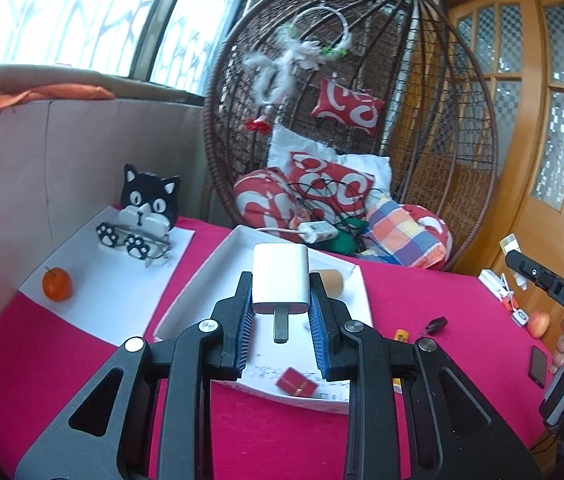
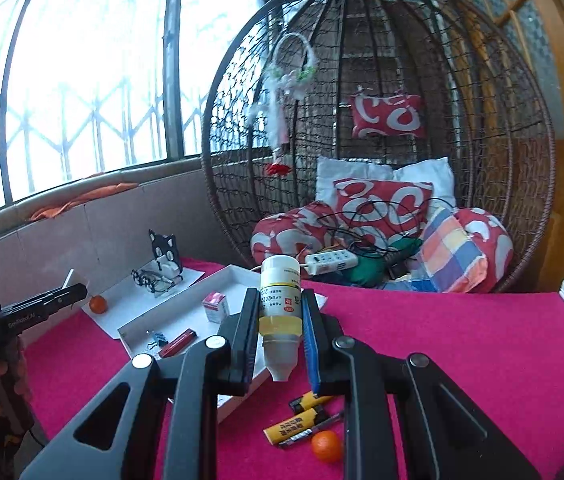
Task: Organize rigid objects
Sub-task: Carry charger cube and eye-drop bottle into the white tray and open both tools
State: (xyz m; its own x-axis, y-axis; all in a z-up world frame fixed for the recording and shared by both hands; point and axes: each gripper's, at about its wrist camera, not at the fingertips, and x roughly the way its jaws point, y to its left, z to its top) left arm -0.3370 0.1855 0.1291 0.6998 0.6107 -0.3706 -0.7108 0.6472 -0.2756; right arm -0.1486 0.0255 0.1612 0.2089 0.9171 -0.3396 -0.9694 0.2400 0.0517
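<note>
My left gripper (image 1: 281, 280) is shut on a white charger plug (image 1: 280, 280), its metal prong pointing back at the camera, held above the white tray (image 1: 198, 280). In the tray lie a small red box (image 1: 296, 385) and a tan cylinder (image 1: 332, 282). My right gripper (image 2: 281, 300) is shut on a small white bottle with a yellow label (image 2: 280, 300), nozzle toward the camera, held over the tray's right edge (image 2: 238, 270). That view shows a pink-white box (image 2: 215, 306), a binder clip (image 2: 158, 339) and a red lighter (image 2: 178, 343) in the tray.
Pink cloth covers the table (image 2: 462, 344). Yellow batteries (image 2: 296, 424) and an orange (image 2: 326, 446) lie under the right gripper. A cat-shaped holder with glasses (image 1: 144, 216) and another orange (image 1: 57, 284) sit on white paper. A wicker hanging chair (image 1: 346, 120) stands behind.
</note>
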